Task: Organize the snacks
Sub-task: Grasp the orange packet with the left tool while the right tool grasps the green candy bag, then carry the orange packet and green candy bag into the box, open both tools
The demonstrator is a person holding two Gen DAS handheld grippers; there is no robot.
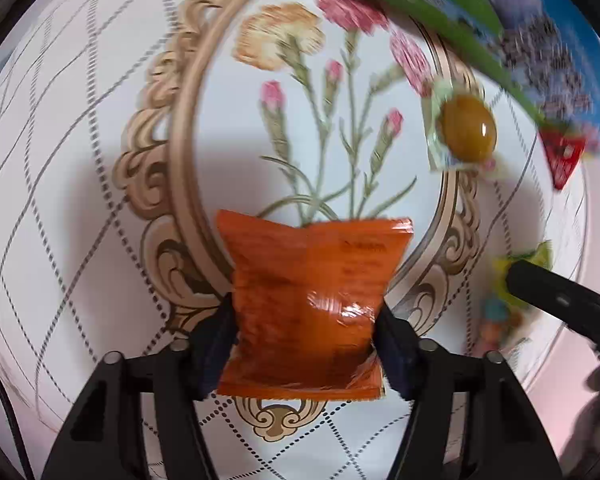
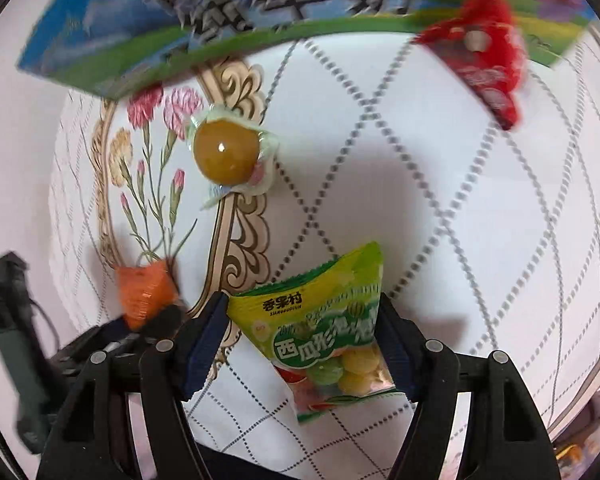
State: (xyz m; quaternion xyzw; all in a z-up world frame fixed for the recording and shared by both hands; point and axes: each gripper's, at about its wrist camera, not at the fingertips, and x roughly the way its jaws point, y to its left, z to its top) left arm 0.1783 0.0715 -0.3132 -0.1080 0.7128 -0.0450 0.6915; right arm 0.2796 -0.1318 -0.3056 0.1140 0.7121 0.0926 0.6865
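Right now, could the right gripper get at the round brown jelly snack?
Probably not yet: the right gripper already has the green candy bag between its jaws. Otherwise the jelly snack lies ahead on the tablecloth with nothing in between.

The right gripper [image 2: 304,344] holds a green candy packet [image 2: 324,336] between its fingers [image 2: 204,340] above the patterned tablecloth [image 2: 380,184]

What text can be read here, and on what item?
"香果村" and "XIANGGUOCUN": green candy bag.
"西瓜形泡泡": same bag, last characters cut off.
"牛奶": blue-green carton, remainder blurred.
Orange packet: print too blurred.
Red packet: unreadable.
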